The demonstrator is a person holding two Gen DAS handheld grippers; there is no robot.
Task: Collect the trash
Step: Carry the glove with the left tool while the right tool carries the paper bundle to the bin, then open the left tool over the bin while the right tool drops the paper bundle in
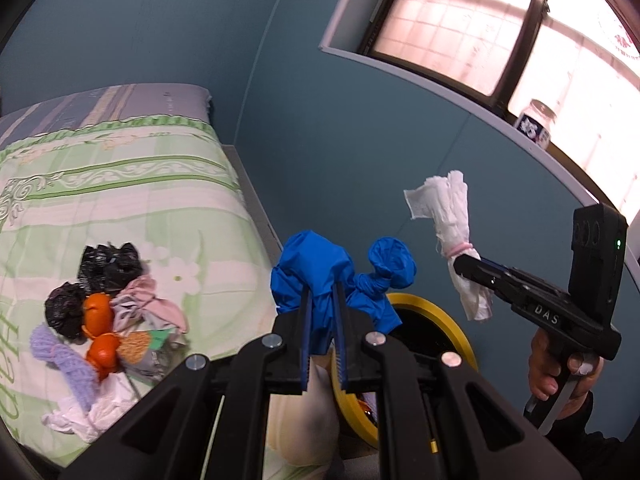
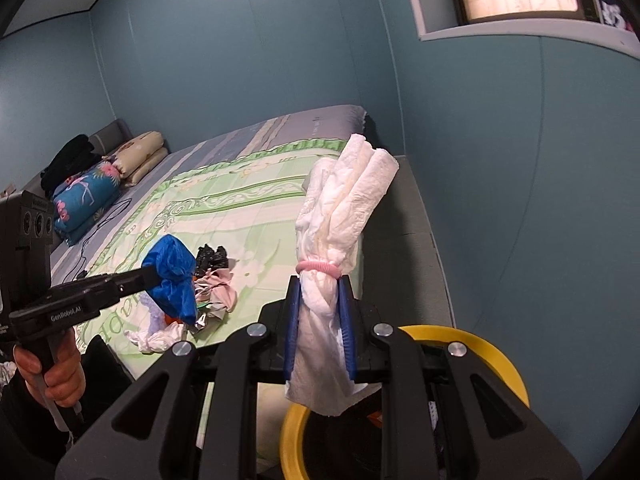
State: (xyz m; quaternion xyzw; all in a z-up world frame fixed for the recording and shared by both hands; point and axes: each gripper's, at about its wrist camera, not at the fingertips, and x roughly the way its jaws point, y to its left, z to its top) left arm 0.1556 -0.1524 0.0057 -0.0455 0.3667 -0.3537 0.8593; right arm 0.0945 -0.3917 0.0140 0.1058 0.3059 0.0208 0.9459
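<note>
A bed [image 2: 248, 200] with a green-and-white floral cover stands in a blue-walled room, a window [image 1: 500, 40] above and a labelled jar [image 1: 538, 122] on its sill. Loose trash [image 1: 108, 320] lies heaped on the cover. The left tongs [image 1: 322, 320] clamp a knotted blue bag [image 1: 320, 276] and the right tongs [image 2: 320, 320], marked "DAS", clamp a white paper bundle [image 2: 340, 216] with a pink band, both near a yellow-rimmed bin [image 2: 500, 360]; "GenRobot.AI" marks the left tool.

Black claws [image 1: 322, 336] (blue pads, silver screws)
</note>
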